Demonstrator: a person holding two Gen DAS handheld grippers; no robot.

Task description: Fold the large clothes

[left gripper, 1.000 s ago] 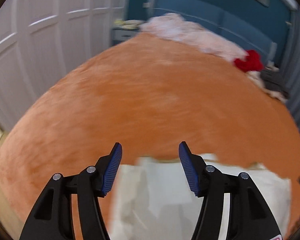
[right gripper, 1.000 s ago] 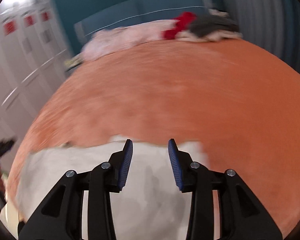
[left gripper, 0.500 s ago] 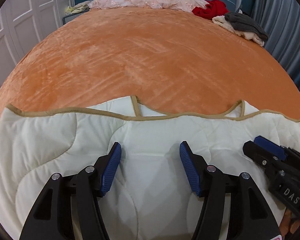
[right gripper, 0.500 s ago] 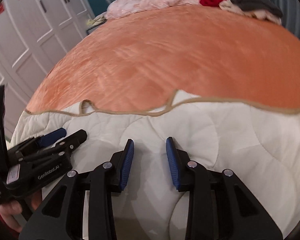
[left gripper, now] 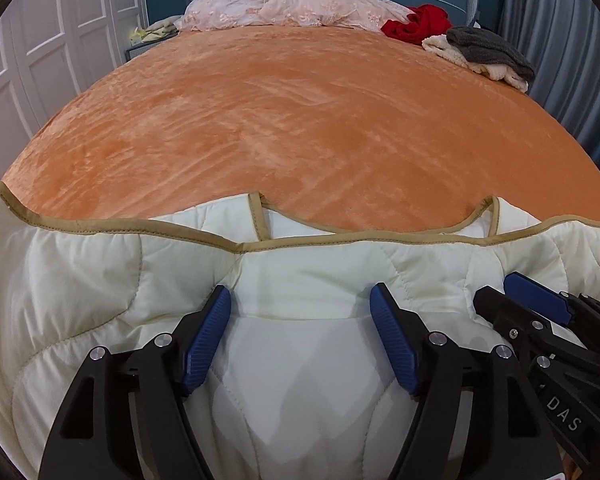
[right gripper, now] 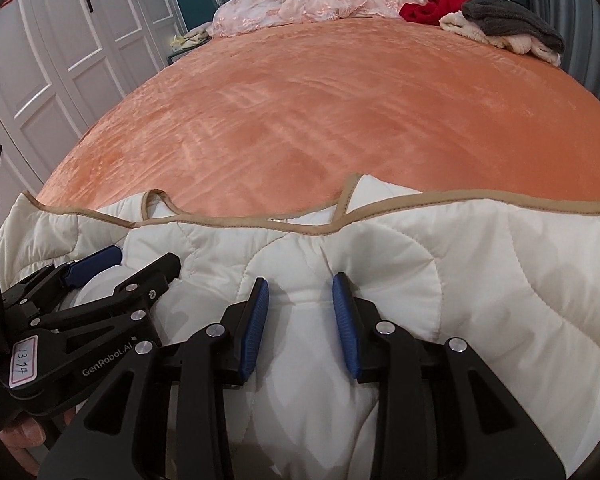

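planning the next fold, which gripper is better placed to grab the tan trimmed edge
Right, marginally: the right gripper sits nearer the tan trim of the cream quilt; the left gripper is farther back.

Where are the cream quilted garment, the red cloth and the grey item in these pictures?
cream quilted garment (left gripper: pixel 300 264): left wrist view, on its quilted middle panel.
red cloth (left gripper: pixel 416 24): left wrist view, centre of the crumpled heap.
grey item (right gripper: pixel 512 20): right wrist view, on its top surface.

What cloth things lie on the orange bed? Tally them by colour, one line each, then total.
Cream: 2, the quilted garment in front and a fleece at the far end
Pink: 1, bedding
Red: 1, garment
Grey: 1, garment
Total: 5
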